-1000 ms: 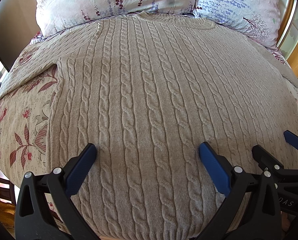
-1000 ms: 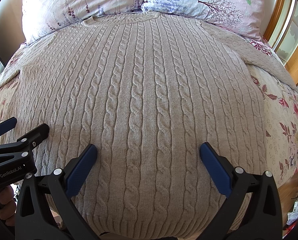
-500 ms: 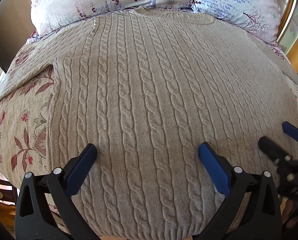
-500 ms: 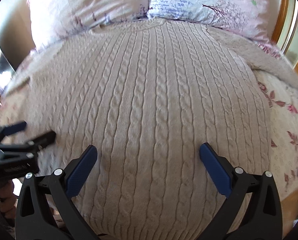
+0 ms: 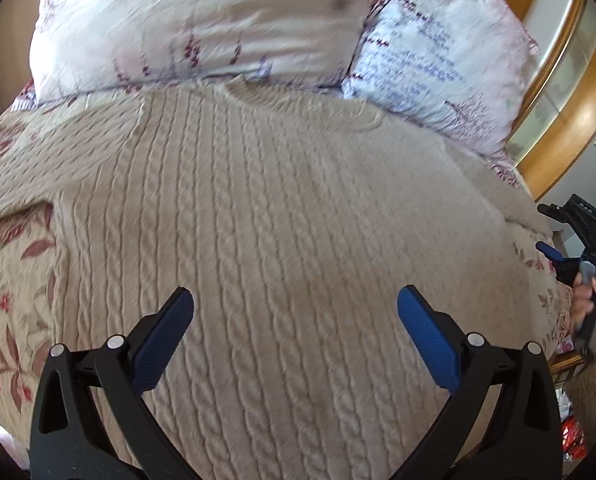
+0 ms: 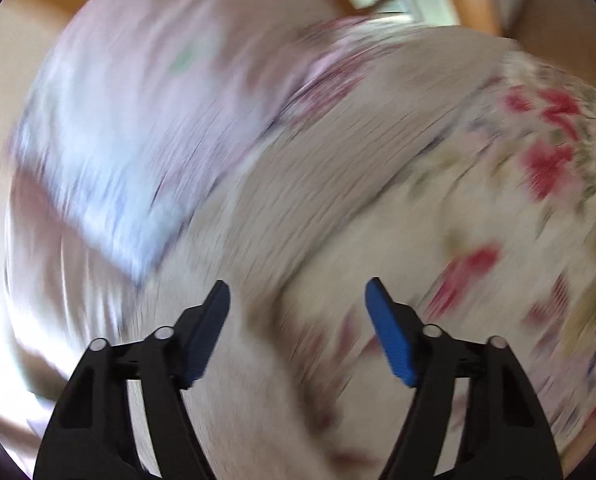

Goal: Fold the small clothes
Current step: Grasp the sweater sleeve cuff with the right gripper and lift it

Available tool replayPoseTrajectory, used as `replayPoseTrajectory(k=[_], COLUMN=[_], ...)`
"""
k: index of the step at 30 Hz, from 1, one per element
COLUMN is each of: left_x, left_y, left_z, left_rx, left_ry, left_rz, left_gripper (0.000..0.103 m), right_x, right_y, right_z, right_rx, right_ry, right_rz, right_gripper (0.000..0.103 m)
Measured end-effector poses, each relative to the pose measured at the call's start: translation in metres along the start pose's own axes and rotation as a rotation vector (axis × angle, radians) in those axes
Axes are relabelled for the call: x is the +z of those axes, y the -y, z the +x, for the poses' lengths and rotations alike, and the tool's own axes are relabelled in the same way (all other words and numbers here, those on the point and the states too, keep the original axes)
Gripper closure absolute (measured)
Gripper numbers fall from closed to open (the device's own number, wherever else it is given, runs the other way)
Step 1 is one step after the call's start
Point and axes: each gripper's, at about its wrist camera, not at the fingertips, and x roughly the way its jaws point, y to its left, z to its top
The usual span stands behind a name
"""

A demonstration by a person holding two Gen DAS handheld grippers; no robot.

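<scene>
A beige cable-knit sweater lies flat on the bed, front up, collar toward the pillows. My left gripper is open and empty above the sweater's lower middle. My right gripper is open and empty; its view is heavily blurred, over what looks like the sweater's right sleeve and the floral bedspread. The right gripper also shows in the left wrist view, off the bed's right side, held by a hand.
Two floral pillows lie beyond the collar. A wooden frame with glass panes stands at the far right. The floral bedspread shows left of the sweater. Floor with red clutter is at the lower right.
The right gripper has swung fast to the right, off the sweater body toward the right sleeve; its jaws have narrowed somewhat. The left gripper has moved forward toward the collar.
</scene>
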Motion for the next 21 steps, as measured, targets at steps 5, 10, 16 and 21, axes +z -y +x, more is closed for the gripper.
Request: replayPoseTrajectory(k=[5, 10, 16, 21], left_x=[0.016, 0.027, 0.031, 0.033], left_y=[0.011, 0.014, 0.001, -0.006], left_z=[0.003, 0.011, 0.019, 0.022], left_rx=[-0.040, -0.048, -0.117, -0.152], left_ry=[0.029, 0.035, 0.023, 0.016], left_rz=[0.011, -0.012, -0.109, -0.151], left_gripper=[0.002, 0.002, 0.002, 0.002], right_x=[0.046, 0.063, 0.072, 0.076], right_y=[0.048, 0.078, 0.085, 0.082], right_z=[0.003, 0.009, 0.011, 0.018], right_rx=[-0.003, 0.025, 0.034, 0.026], right_ry=[0.054, 0.079, 0.105, 0.104], right_rz=[0.194, 0.308, 0.306, 0.276], right_gripper=[0.045, 0.058, 0.074, 0.092])
